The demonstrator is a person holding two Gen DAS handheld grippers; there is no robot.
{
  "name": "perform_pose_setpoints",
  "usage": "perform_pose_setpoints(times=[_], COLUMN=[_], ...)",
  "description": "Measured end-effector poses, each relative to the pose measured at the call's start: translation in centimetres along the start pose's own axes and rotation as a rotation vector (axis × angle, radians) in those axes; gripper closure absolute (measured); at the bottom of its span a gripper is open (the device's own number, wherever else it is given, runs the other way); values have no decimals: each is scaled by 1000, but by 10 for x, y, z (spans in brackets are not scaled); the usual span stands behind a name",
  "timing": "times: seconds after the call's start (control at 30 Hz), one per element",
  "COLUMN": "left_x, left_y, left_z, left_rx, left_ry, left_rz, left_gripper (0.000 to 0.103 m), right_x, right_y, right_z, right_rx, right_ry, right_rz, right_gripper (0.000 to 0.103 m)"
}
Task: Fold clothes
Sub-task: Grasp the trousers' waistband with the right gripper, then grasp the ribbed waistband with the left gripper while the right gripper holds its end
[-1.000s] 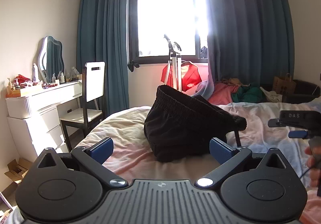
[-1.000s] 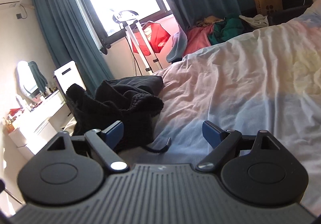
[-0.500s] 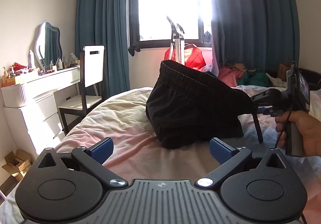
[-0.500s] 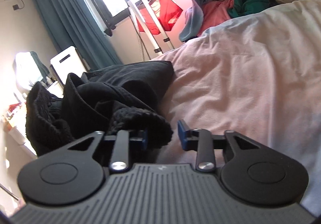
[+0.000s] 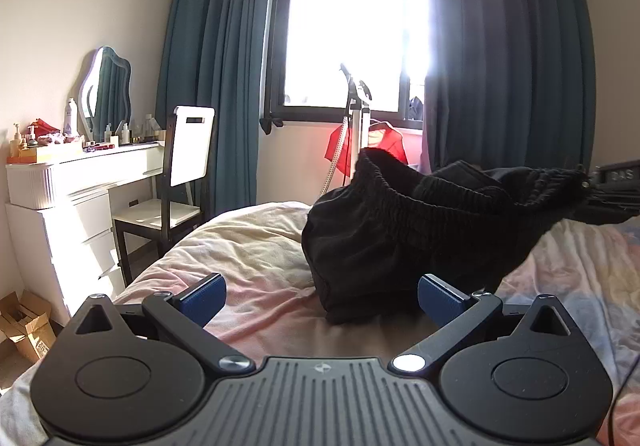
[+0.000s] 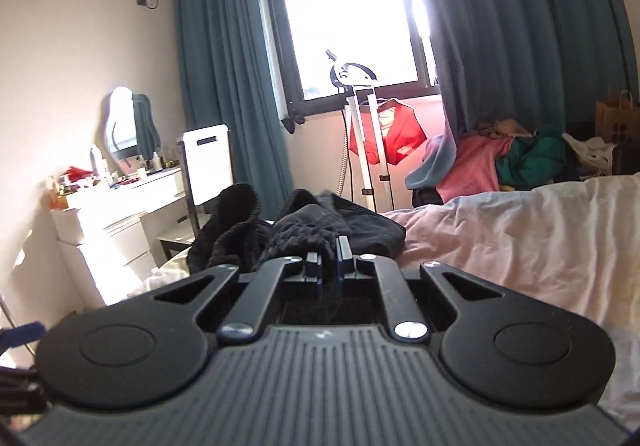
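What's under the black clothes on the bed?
The black clothes sit on the pinkish bedsheet. The sheet spreads all around them, but the part right underneath is covered, so anything hiding there can't be seen. The right gripper pinches one edge.

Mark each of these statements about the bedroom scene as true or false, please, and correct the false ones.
1. The right hand-held gripper is shut on the black garment. True.
2. The left hand-held gripper also grips the garment. False: its jaws stand open over the bed with nothing between them.
3. A red garment hangs on the stand in front of the window. True.
4. The black garment lies flat and folded on the bed. False: it is bunched, and one end is lifted at the right gripper.
5. The chair by the white dresser has a red back. False: the back is white.
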State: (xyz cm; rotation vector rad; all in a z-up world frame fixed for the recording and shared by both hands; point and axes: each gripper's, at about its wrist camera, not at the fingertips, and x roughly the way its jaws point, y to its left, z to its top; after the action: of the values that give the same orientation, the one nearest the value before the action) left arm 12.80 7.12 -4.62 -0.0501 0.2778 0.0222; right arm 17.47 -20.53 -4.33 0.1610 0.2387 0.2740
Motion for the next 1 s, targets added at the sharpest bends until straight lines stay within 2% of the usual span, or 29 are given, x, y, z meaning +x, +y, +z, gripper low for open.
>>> perform_pose_setpoints(times=[0.1,0.23,0.33,0.47,0.63,0.7,0.77,0.83,0.87,1.0], left_x=[-15,-32,-39,-45,-43,-39,-36,-35,-34,-33], left_y=[9,14,12,5,-9,-15,-22,-27,-30,-38], left_z=[3,1,-3,-12,-23,-27,-31,-33,-34,-39], left_rx=[-60,-103,-101,-85,-2,18,40,60,69,99], left_ry=[-1,16,47,83,106,120,128,130,130,134], left_rz=[-18,-27,-36,-47,-37,-37,-44,-51,-56,-70], left_gripper=[0,0,0,0,0,0,0,0,0,0], right_x=[-60,-113,-125,-117,-134,-149,-165,-173,-168,-139], right_y=[16,13,3,-10,-35,-41,-48,-51,-53,-60], right_z=[-4,-28,-60,-111,-121,-116,-112,-109,-109,-113], right_rx=[-18,92,192,336,579,617,653,687,697,739], right_ry=[9,92,233,441,415,343,271,194,198,239], right_rz=[7,2,-13,-49,12,28,44,13,15,31], right_gripper=[93,92,92,90,85,81,58,41,37,37])
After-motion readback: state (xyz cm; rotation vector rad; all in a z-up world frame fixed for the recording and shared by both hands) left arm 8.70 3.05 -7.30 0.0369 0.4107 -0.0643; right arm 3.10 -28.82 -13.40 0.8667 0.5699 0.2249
